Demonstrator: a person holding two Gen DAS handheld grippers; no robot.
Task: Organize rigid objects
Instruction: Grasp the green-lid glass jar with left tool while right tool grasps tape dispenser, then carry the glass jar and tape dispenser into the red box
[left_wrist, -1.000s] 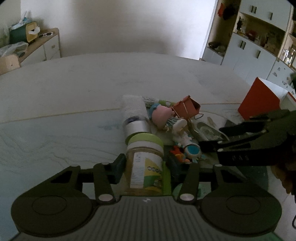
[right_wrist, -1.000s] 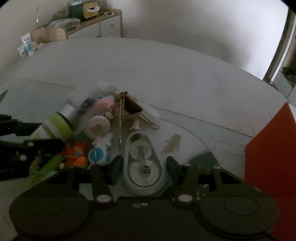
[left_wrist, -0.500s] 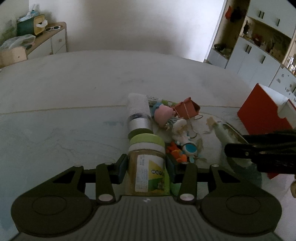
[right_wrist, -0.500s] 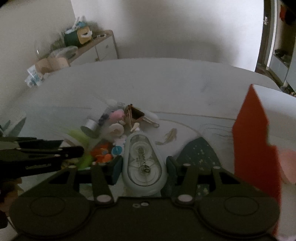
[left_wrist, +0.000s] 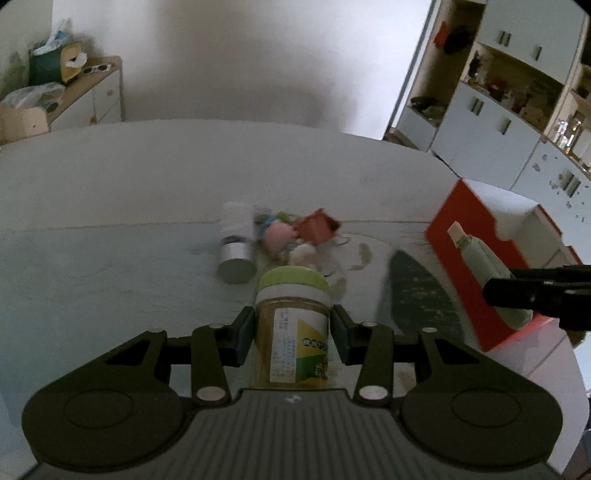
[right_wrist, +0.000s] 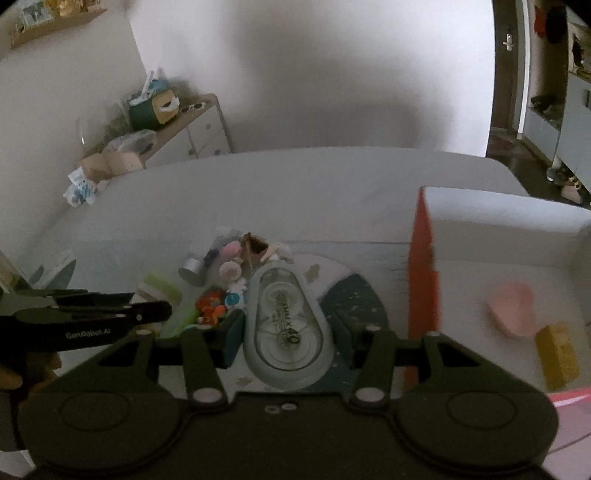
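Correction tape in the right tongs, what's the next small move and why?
Probably carry it a bit further right, over the red box, then lower it in. The right tongs already grip the correction tape, clear of the toy pile, and the box's white inside lies open just beside it.

Both views are dim and grey, with low contrast. Soft daylight falls on the back wall (left_wrist: 229, 74), where a broad dark shadow sits in the middle. The pile of toys (left_wrist: 280, 236) is smeared by motion blur, as is the red box (right_wrist: 421, 280). Straight edges bow near the frame borders, and the corners go black.
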